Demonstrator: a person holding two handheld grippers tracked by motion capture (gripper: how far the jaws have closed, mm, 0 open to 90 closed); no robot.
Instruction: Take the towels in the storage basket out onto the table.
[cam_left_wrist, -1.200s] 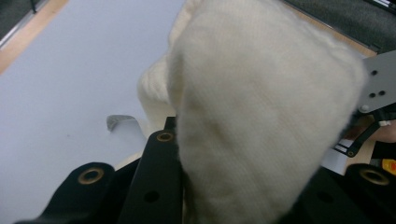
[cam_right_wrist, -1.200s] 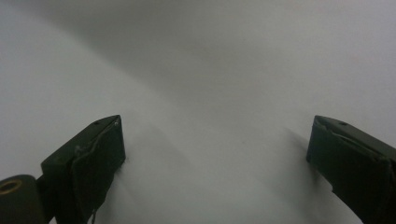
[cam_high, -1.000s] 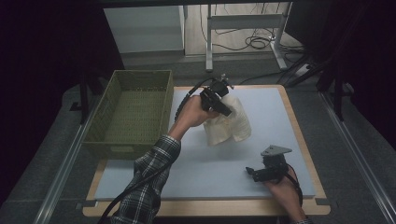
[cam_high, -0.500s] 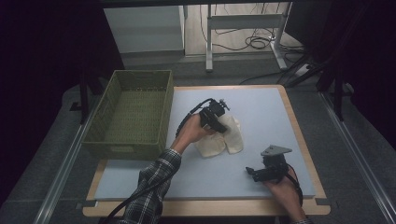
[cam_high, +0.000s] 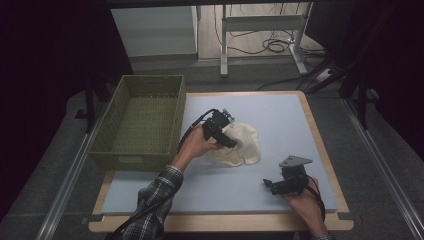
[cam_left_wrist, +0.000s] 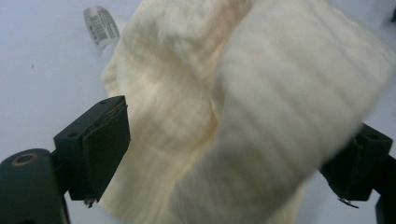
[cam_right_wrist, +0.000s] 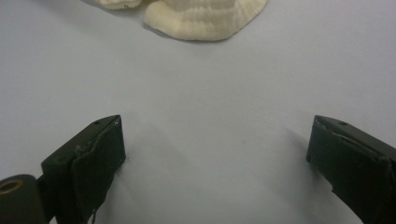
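Note:
A cream ribbed cloth (cam_high: 246, 146) lies crumpled on the blue mat (cam_high: 280, 115) near the table's middle. My left gripper (cam_high: 233, 143) rests on its left part, pointing down and right. In the left gripper view the cloth (cam_left_wrist: 224, 116) fills the gap between the jaws of the left gripper (cam_left_wrist: 233, 158), which have just been opening; the pads stand wide and do not press it. A white barcode tag (cam_left_wrist: 100, 25) sticks out at the cloth's far edge. My right gripper (cam_high: 268, 185) lies low at the front right, open over bare mat (cam_right_wrist: 217, 154), with the cloth's edge (cam_right_wrist: 205, 16) ahead.
An olive woven basket (cam_high: 132, 159) with nothing in it stands at the table's left, close to the left hand. The wooden table rim (cam_high: 320, 150) frames the mat. Beyond the table are a desk frame and cables on the floor.
The left hand has come down toward the mat with the cloth, which now lies in a heap instead of hanging. Its jaws have spread. The right gripper has stayed put.

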